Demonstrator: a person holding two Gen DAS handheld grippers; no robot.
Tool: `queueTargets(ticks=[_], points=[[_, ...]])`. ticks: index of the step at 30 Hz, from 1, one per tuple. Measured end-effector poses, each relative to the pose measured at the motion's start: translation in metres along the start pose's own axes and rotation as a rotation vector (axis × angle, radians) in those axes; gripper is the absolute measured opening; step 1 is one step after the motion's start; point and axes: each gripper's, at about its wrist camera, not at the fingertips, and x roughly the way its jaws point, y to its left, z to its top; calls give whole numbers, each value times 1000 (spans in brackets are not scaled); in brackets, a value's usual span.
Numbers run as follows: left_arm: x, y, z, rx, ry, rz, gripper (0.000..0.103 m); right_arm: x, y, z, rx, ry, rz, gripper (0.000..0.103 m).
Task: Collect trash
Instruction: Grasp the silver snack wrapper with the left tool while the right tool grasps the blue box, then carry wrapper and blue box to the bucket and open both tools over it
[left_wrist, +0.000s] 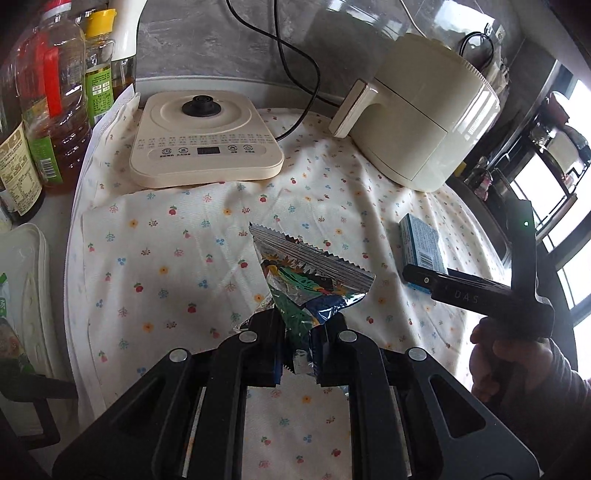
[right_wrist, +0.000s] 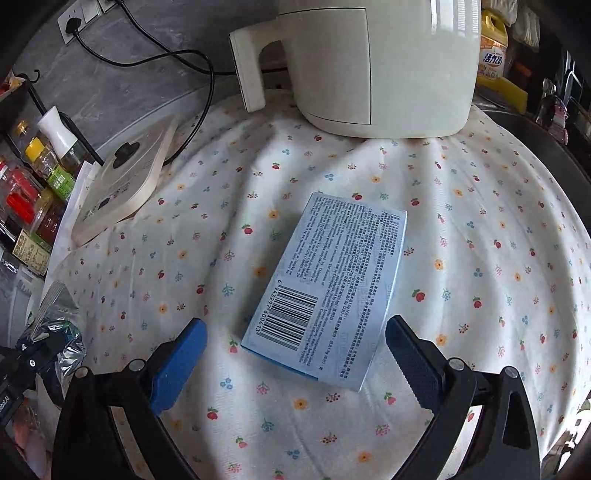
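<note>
My left gripper (left_wrist: 299, 328) is shut on a crumpled foil snack wrapper (left_wrist: 310, 269), which stands up from the jaws above the flowered cloth (left_wrist: 166, 258). The same wrapper (right_wrist: 55, 325) shows at the left edge of the right wrist view. A pale blue carton with a barcode (right_wrist: 328, 288) lies flat on the cloth. My right gripper (right_wrist: 295, 354) is open, its blue pads (right_wrist: 177, 365) standing either side of the carton's near end without touching it. In the left wrist view the right gripper (left_wrist: 417, 275) hangs over the carton (left_wrist: 421, 247), held by a hand (left_wrist: 506, 365).
A cream induction base (left_wrist: 207, 140) and a cream air fryer (left_wrist: 428, 110) stand at the back, with black cords (left_wrist: 295, 55) behind them. Oil and sauce bottles (left_wrist: 48, 110) line the left side. A white container (left_wrist: 22, 295) sits at the near left. Yellow bottle (right_wrist: 491, 48) at back right.
</note>
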Motion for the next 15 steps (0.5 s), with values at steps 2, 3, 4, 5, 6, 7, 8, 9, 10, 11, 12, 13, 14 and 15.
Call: queueTargets(ticks=[2,3,4,5,6,7,8,9,10,11,12,13,14,15], points=[[0,-4,-1,8,-1,-3,12,0,-8,-3,20,11,-35,79],[1,-6,-1,12,-1,-7,12,-4,-12,-6,28,4,-37,73],[3,-9,-1,17,0,-13,12,-7,-17,-9,33,3,-40,66],[5,-12,0,22,1,-19,12,-11,-21,-12,38,2,-42,66],[7,-17,0,28,1,-25,12,-15,-26,-16,46,-3,-39,66],[9,-21,1,34,3,-32,12,-19,-32,-20,51,-11,-37,65],[12,-26,1,40,4,-40,12,-24,-35,-23,53,-19,-39,65],[15,-30,2,46,7,-48,12,-29,-41,-27,55,-25,-41,65],[18,-36,2,52,9,-57,12,-34,-47,-31,62,-30,-39,65],[21,-42,3,61,13,-66,12,-40,-53,-34,73,-34,-33,65],[24,-49,3,72,17,-75,12,-45,-59,-37,81,-38,-31,65],[27,-56,3,85,21,-85,12,-52,-65,-42,89,-45,-32,65],[30,-63,4,99,25,-93,12,-58,-71,-45,98,-53,-32,65],[34,-71,4,113,30,-102,12,-64,-78,-49,108,-61,-33,65]])
